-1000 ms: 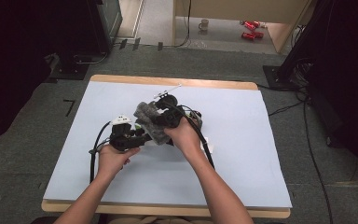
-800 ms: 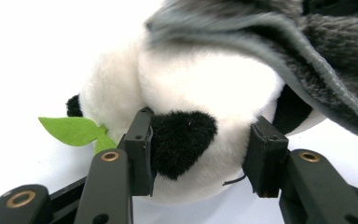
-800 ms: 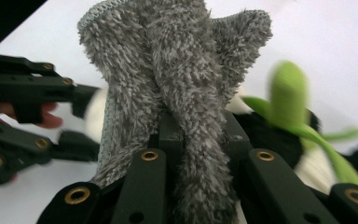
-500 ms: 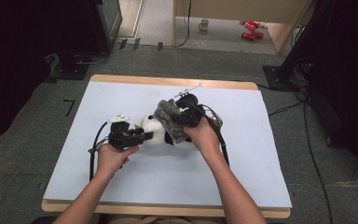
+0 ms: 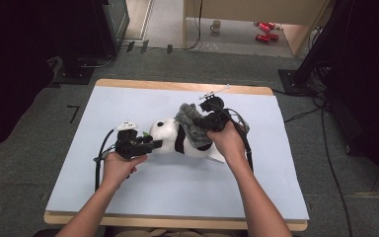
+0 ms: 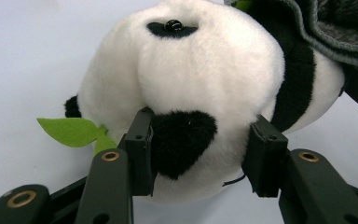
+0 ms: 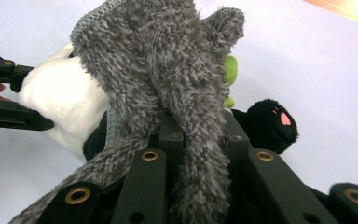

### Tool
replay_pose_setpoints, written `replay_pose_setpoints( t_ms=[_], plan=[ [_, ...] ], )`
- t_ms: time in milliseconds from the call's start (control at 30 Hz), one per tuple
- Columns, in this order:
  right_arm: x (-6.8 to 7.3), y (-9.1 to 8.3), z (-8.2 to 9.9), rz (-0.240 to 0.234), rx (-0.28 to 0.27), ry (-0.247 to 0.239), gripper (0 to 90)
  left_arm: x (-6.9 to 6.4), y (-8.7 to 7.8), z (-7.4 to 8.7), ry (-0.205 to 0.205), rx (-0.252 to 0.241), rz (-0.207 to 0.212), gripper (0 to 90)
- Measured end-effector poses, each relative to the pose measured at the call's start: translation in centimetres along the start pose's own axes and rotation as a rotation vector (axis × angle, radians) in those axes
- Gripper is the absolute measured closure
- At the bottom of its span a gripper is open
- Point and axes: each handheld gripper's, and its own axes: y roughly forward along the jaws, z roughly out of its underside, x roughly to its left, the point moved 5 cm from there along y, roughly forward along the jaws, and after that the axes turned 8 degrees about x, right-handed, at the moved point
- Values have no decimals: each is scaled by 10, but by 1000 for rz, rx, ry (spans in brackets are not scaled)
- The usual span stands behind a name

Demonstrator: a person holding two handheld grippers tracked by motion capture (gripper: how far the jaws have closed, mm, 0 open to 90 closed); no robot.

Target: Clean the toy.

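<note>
Grey fleece cloth (image 5: 193, 124), pinched in the closed right claw (image 5: 201, 123), drapes the panda (image 5: 180, 139) lying left-to-right mid-tabletop (image 5: 128, 197), its head held at the left by the left claw (image 5: 154, 143).

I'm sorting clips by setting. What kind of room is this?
Probably a lab or workshop used for recording: a wooden table with a pale blue mat on grey carpet, black equipment stands around it, and loose black cables across the floor.

One plush panda (image 5: 170, 136), one grey fleece cloth (image 5: 191, 123), two grippers, one table (image 5: 177, 182).
</note>
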Motion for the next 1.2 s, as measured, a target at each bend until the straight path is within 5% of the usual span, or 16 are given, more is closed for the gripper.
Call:
replay_pose_setpoints(
  t_ms=[433, 700, 1000, 1200],
  plan=[
    [-12, -24, -12, 6, -64, 55, 766, -2, -1, 0, 5, -2, -9, 526],
    [20, -38, -32, -75, -113, -6, 765, -2, -1, 0, -4, 1, -5, 526],
    [64, -5, -55, -131, -89, -62, 764, -7, -2, -1, -3, -4, -17, 525],
    [89, 35, -54, -129, -4, -91, 764, -11, -4, -1, -6, 6, -21, 531]
  ],
)
